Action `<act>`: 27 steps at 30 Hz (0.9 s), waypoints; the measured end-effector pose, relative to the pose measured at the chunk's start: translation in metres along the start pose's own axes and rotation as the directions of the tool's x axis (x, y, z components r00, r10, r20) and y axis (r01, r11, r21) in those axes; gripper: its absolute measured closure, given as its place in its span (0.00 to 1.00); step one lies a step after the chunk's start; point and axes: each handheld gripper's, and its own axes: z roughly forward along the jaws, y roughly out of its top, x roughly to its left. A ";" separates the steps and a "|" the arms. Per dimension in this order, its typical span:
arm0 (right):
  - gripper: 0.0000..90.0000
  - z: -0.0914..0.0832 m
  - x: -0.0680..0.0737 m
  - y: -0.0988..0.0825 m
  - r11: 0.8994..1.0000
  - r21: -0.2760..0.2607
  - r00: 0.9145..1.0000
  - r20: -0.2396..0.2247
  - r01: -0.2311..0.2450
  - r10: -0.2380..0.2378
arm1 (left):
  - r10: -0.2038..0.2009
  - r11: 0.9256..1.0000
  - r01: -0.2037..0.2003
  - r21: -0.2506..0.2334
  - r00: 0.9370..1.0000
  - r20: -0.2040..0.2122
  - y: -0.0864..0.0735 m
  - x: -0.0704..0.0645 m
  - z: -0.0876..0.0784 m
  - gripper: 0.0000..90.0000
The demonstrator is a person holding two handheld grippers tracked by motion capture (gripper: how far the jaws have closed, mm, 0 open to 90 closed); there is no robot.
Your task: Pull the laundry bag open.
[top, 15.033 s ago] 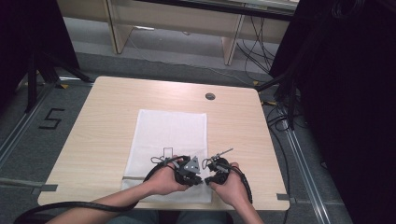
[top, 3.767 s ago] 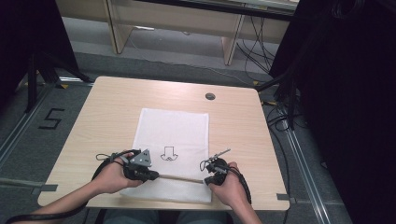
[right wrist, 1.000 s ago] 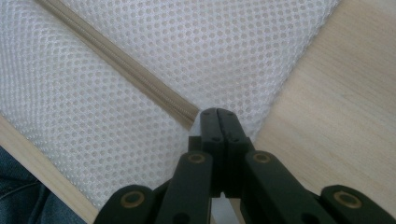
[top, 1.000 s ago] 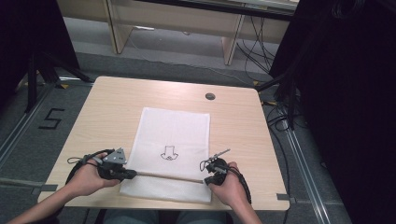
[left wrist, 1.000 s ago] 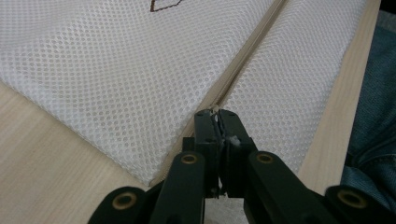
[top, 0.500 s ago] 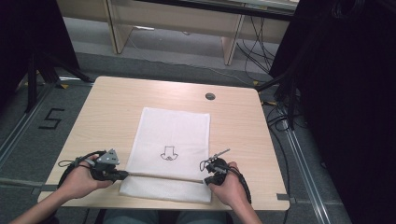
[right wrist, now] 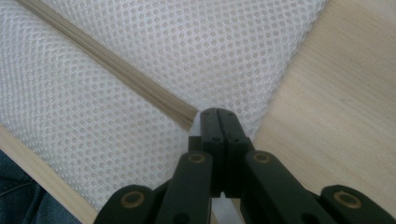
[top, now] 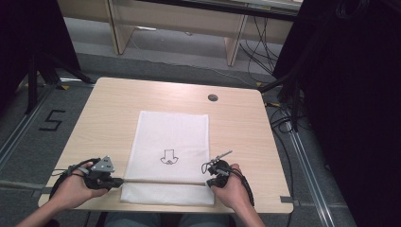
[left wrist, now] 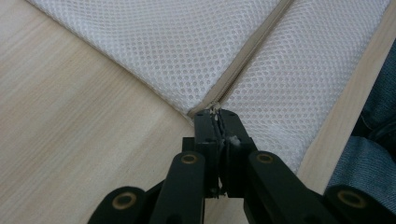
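Mesh bag (top: 171, 156) lying flat mid-surface (top: 113, 109), zipper (top: 161, 181) along its lower edge. Left gripper (top: 115, 180) fingers pinching the pull (left wrist: 215, 108) at lower left; right gripper (top: 208, 183) clamping the bag's end. Advice: keep right anchoring, pull straight along the zipper.

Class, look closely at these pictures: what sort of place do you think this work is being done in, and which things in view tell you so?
Probably a lab or recording workspace, not a home. A bare wooden table stands among dark curtains, loose cables cross the floor, and a floor mark reading 5 sits beside it.
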 end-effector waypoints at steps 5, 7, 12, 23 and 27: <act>1.00 0.001 -0.001 0.000 1.000 -0.016 1.000 -0.002 0.027 -0.027 | -0.012 1.000 0.012 -0.001 1.000 -0.001 -0.001 0.000 0.001 0.97; 1.00 0.001 -0.001 0.000 0.999 -0.016 1.000 -0.003 0.028 -0.028 | -0.003 1.000 0.003 0.003 1.000 -0.010 -0.001 0.000 0.001 0.97; 1.00 0.002 -0.002 0.001 0.999 -0.021 0.999 -0.003 0.038 -0.038 | -0.019 1.000 0.019 0.015 0.999 -0.031 -0.002 0.000 0.001 0.97; 1.00 0.001 0.000 0.000 0.999 -0.027 1.000 0.007 0.031 -0.031 | -0.020 0.999 0.020 -0.034 1.000 0.005 -0.005 0.005 0.001 0.93; 0.92 -0.001 -0.001 -0.002 0.999 -0.048 1.000 -0.013 0.023 -0.023 | -0.005 0.997 0.006 -0.071 1.000 0.011 -0.006 0.009 -0.002 0.82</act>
